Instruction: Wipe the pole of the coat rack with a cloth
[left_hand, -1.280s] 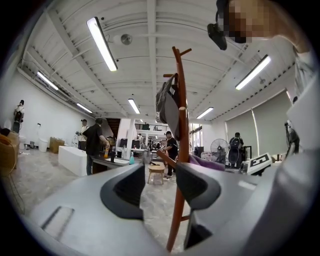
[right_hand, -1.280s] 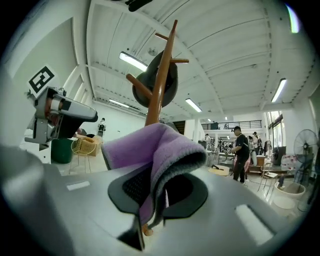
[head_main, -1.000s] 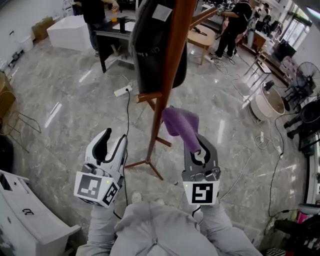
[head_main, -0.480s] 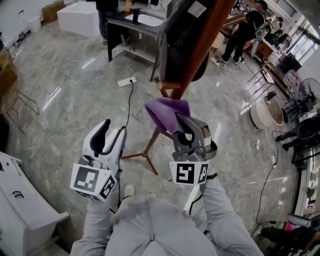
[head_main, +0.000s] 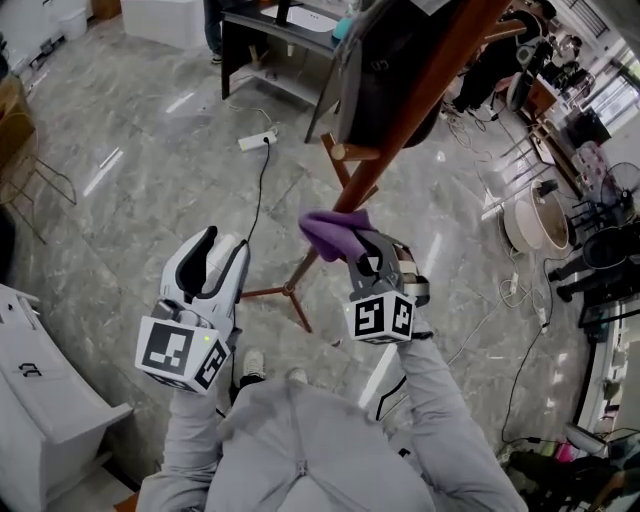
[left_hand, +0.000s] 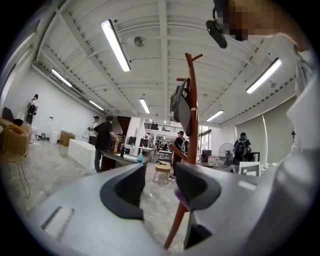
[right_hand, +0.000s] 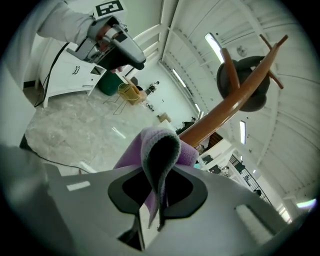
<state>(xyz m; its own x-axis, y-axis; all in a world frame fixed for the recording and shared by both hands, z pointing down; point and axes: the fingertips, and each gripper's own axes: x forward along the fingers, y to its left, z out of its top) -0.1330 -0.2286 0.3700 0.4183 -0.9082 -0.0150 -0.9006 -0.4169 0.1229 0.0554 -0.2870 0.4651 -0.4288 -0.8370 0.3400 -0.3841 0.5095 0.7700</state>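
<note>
The coat rack's brown wooden pole (head_main: 400, 130) slants from the top right down to its legs (head_main: 290, 292); a dark bag (head_main: 385, 70) hangs on it. My right gripper (head_main: 362, 250) is shut on a purple cloth (head_main: 335, 230), which lies against the pole's lower part. In the right gripper view the cloth (right_hand: 160, 145) folds up between the jaws of the right gripper (right_hand: 159, 187), with the pole (right_hand: 225, 112) just behind. My left gripper (head_main: 222, 255) stands open and empty, left of the pole. Its own view shows the left gripper (left_hand: 157, 187), the pole (left_hand: 191, 115) and a bit of cloth (left_hand: 181, 196).
A power strip (head_main: 258, 140) with a black cable lies on the marble floor. A white cabinet (head_main: 40, 390) stands at the lower left, a dark table (head_main: 270, 30) at the top, a round white appliance (head_main: 535, 225) and cables at the right. People stand at the back.
My right gripper has carried the purple cloth up and left onto the pole. The left gripper has barely moved. The head view has tilted.
</note>
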